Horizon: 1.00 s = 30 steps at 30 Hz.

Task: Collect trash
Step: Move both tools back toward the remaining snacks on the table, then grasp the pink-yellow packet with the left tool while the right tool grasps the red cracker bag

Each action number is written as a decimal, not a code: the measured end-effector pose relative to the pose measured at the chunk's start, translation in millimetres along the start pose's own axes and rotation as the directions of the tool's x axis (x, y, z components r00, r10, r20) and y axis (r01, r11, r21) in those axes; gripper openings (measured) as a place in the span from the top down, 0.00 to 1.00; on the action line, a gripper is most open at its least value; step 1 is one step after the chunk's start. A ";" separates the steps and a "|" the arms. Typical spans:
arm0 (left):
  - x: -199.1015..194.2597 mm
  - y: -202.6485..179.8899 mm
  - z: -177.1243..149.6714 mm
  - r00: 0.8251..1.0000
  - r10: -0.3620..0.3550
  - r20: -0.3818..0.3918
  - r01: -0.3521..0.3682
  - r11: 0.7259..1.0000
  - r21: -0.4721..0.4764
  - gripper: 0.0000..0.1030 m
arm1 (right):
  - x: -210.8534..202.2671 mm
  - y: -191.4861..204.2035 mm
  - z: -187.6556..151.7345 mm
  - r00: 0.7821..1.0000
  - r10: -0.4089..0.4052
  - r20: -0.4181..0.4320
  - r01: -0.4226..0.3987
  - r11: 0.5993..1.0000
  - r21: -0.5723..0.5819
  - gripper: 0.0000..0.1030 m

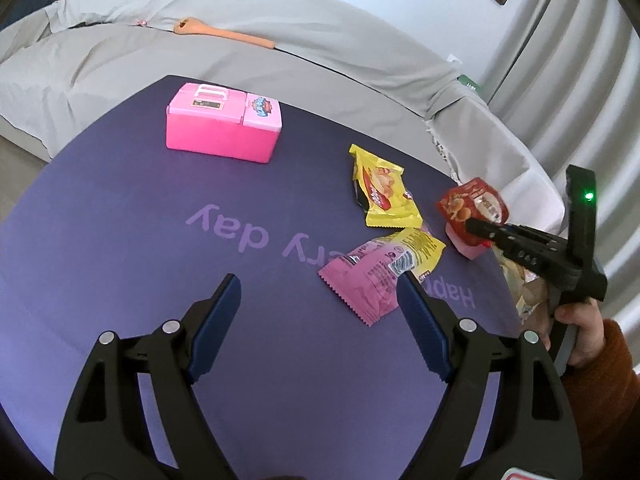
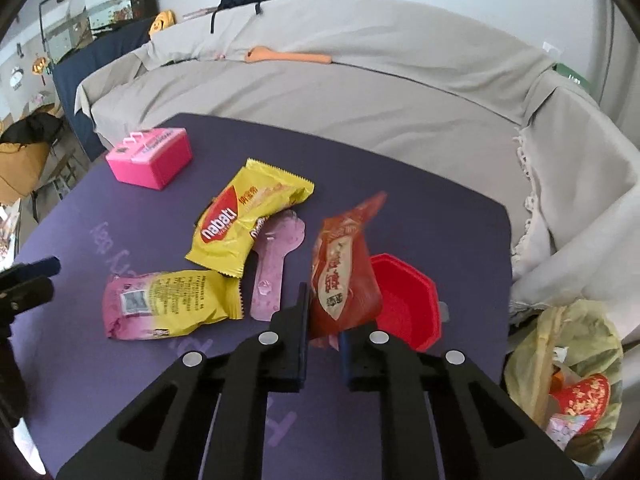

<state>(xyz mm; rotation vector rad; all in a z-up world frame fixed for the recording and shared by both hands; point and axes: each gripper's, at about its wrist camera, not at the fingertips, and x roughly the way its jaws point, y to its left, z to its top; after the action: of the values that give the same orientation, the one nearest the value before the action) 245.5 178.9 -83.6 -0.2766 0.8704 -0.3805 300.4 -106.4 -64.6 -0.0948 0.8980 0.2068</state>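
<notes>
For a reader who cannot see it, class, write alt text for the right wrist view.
The right gripper is shut on a red foil snack wrapper, lifted above a purple mat. Left of it lie a yellow Nabati wafer packet and a pink-and-yellow wrapper; a red plastic tray sits behind.

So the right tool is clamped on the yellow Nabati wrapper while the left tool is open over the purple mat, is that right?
Not quite. The right tool is clamped on the red wrapper, as the right wrist view shows; the yellow Nabati wrapper lies untouched on the purple mat. The rest holds: the left tool is open over the mat.
</notes>
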 end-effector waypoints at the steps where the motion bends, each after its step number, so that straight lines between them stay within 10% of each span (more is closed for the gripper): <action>1: 0.5 -0.9 -0.8 1.000 -0.005 -0.002 0.005 1.000 0.002 0.26 | -5.6 -1.1 -0.4 1.000 0.015 0.006 -0.015 1.000 0.008 0.92; 19: 8.8 -40.0 -2.5 0.999 -0.036 -0.037 0.040 0.993 0.107 0.26 | -48.4 -19.1 -104.4 0.967 0.252 -0.041 -0.239 0.950 0.202 0.93; 30: 63.4 -70.0 13.1 0.991 0.058 -0.124 -0.020 0.957 0.291 0.29 | -60.4 -31.4 -128.4 0.986 0.164 -0.021 -0.159 0.975 0.156 0.58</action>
<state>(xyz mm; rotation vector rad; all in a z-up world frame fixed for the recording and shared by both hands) 278.0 89.7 -92.1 0.0370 0.9343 -0.4875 172.4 -166.9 -97.1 0.1190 0.9529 0.2870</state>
